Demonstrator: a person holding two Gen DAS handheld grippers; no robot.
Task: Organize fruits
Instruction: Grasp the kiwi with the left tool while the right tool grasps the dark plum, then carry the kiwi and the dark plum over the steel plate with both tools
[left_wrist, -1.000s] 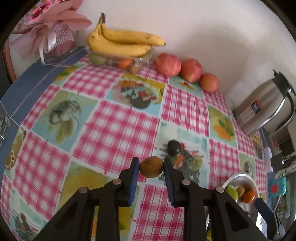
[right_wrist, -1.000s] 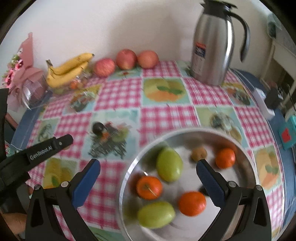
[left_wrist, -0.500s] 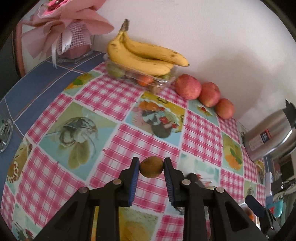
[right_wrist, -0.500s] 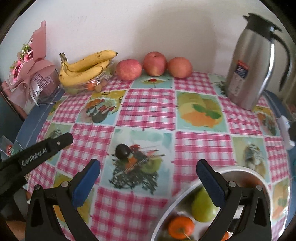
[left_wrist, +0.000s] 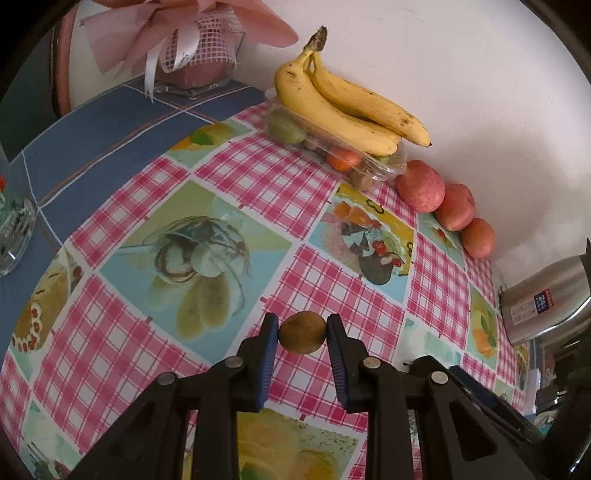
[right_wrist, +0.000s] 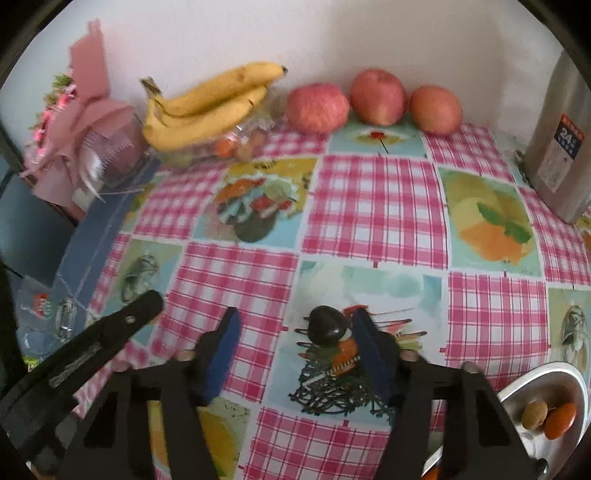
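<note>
Fingers of the left gripper pinch a brown fruit while the right gripper, half-spread and just closing, flanks an ungripped dark fruit; apples remain unsorted.

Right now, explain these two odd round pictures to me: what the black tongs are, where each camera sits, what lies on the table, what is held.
No robot here: a person holds a black two-finger gripper in each hand, each with a fisheye camera looking along its fingers. The left gripper is shut on a small brown-green round fruit. The right gripper has just been closing; its right pad is at a small dark round fruit, its left pad well clear. On the pink checked tablecloth lie yellow bananas over a clear plastic box, three red apples, a steel thermos jug and a steel bowl with fruit.
</note>
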